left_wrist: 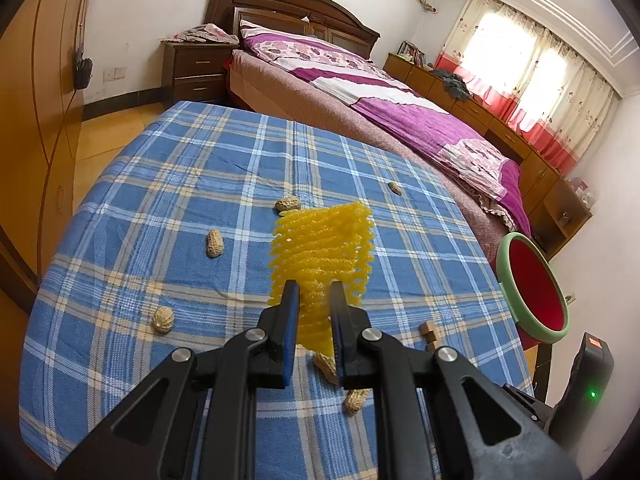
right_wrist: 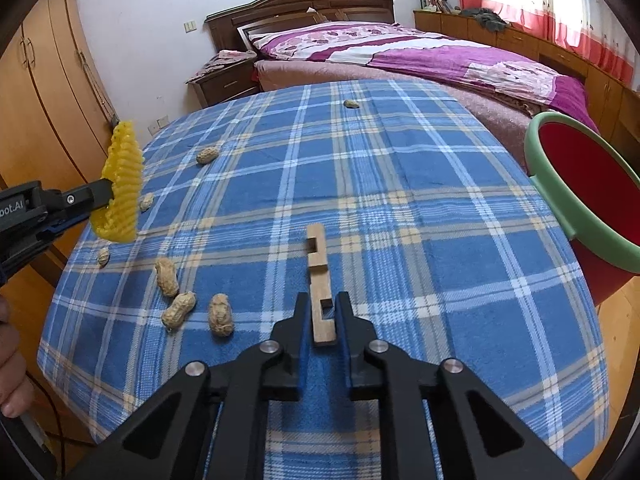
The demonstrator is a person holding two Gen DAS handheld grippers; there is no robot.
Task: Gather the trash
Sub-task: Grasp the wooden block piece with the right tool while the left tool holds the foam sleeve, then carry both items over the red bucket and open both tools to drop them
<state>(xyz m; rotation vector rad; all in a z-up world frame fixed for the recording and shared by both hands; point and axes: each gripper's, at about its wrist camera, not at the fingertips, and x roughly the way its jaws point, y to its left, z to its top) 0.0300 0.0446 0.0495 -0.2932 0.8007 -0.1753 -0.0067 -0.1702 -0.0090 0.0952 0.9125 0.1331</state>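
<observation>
Bedroom: wooden wardrobe at left, a bed (right_wrist: 460, 60) with purple-and-pink covers behind, curtained window at right; in front, a worktop (right_wrist: 400, 208) under a blue plaid cloth, with trash strewn across it. Item, far left: left gripper (left_wrist: 314, 296), raised off the cloth, fingers (left_wrist: 289, 308) clenched on a yellow foam net (left_wrist: 324, 248), which stands up and fans out above the grip, probably lifted clear for carrying to the bin. Item, left half of cloth: peanut shells (right_wrist: 220, 314), several, loose and apart, three lying close together near the front edge, one lone shell (right_wrist: 351, 103) far back; all uncollected. Item, centre: notched wooden strip (right_wrist: 320, 288), lying lengthwise along the right gripper's line of sight, so the fingers can take it across its narrow width. Right gripper (right_wrist: 322, 308), lowered to the cloth, fingers (right_wrist: 301, 316) drawn in on either side of the strip's near end, against its edges or nearly so; strip not yet lifted. Item, far right: red bin with green rim (right_wrist: 560, 184), beside the worktop's right edge, mouth tilted toward the cloth, apparently placed within reach to receive the trash.
</observation>
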